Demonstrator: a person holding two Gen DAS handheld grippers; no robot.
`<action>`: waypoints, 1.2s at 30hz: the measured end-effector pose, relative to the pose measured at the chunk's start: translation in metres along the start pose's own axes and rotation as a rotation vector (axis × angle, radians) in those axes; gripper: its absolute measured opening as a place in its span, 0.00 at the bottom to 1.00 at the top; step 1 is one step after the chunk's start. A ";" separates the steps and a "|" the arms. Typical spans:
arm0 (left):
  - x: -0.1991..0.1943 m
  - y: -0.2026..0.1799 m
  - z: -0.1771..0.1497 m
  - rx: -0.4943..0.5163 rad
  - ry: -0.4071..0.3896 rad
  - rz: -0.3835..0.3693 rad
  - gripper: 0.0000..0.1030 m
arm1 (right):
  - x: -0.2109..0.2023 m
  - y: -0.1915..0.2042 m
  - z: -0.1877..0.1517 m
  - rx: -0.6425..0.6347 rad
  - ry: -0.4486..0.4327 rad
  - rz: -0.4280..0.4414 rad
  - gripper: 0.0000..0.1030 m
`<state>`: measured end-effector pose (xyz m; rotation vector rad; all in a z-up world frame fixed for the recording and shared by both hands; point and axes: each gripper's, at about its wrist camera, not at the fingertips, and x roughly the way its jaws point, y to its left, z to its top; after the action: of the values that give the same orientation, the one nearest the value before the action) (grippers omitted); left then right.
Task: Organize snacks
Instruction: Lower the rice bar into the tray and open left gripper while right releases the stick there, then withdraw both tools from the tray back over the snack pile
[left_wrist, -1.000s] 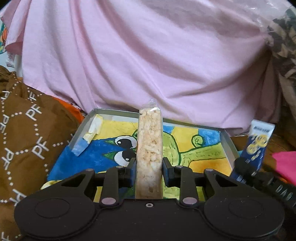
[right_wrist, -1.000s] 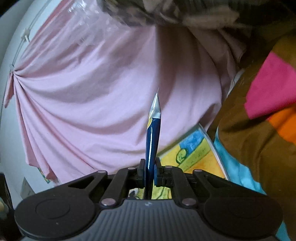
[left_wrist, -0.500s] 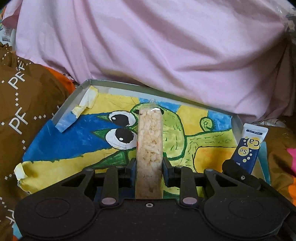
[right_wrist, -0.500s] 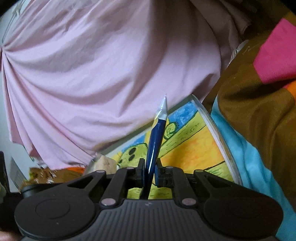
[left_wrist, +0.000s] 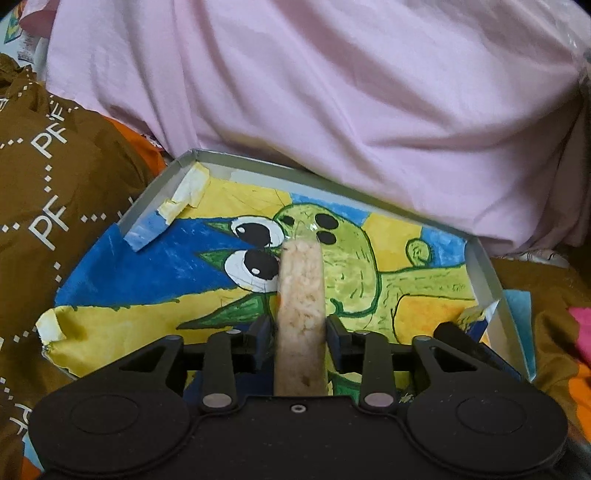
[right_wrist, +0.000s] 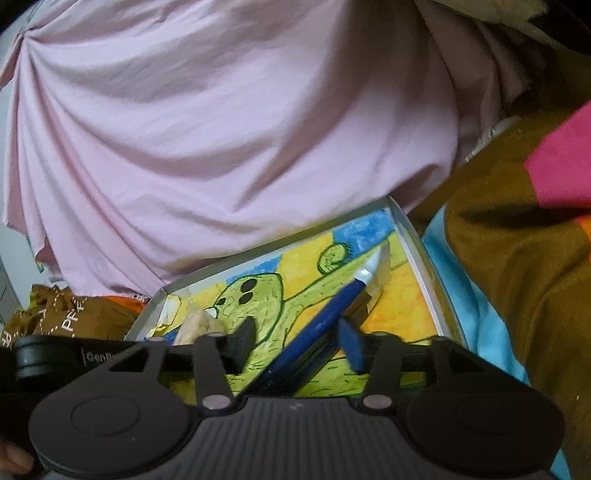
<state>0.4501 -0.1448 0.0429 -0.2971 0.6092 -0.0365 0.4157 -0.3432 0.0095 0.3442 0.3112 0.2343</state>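
Our left gripper (left_wrist: 300, 330) is clamped on the rice bar (left_wrist: 301, 295) over the painted tray (left_wrist: 484, 273). Our right gripper (right_wrist: 297, 341) is spread, blue packet (right_wrist: 325, 323) slanting loose onto the tray, so one's nearly placed, one to go.

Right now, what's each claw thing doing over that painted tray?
Left gripper shut on rice bar. Right gripper open, blue packet slipping loose. Both above tray, nothing blocking.

White letters "PF" repeat across the brown patterned fabric (left_wrist: 55, 192) at the frame's left; "GenR…" marks the black hand-held gripper (right_wrist: 99, 357).
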 end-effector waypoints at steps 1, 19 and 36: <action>-0.002 0.001 0.001 -0.007 -0.006 -0.001 0.41 | -0.001 0.003 0.000 -0.018 -0.002 -0.001 0.70; -0.111 0.032 -0.005 -0.019 -0.194 0.059 0.98 | -0.086 0.048 0.008 -0.221 -0.170 -0.060 1.00; -0.232 0.072 -0.072 0.074 -0.249 0.045 0.99 | -0.211 0.100 -0.032 -0.293 -0.169 -0.130 1.00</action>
<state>0.2149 -0.0672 0.0960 -0.2125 0.3663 0.0210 0.1926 -0.3008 0.0713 0.0526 0.1284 0.1195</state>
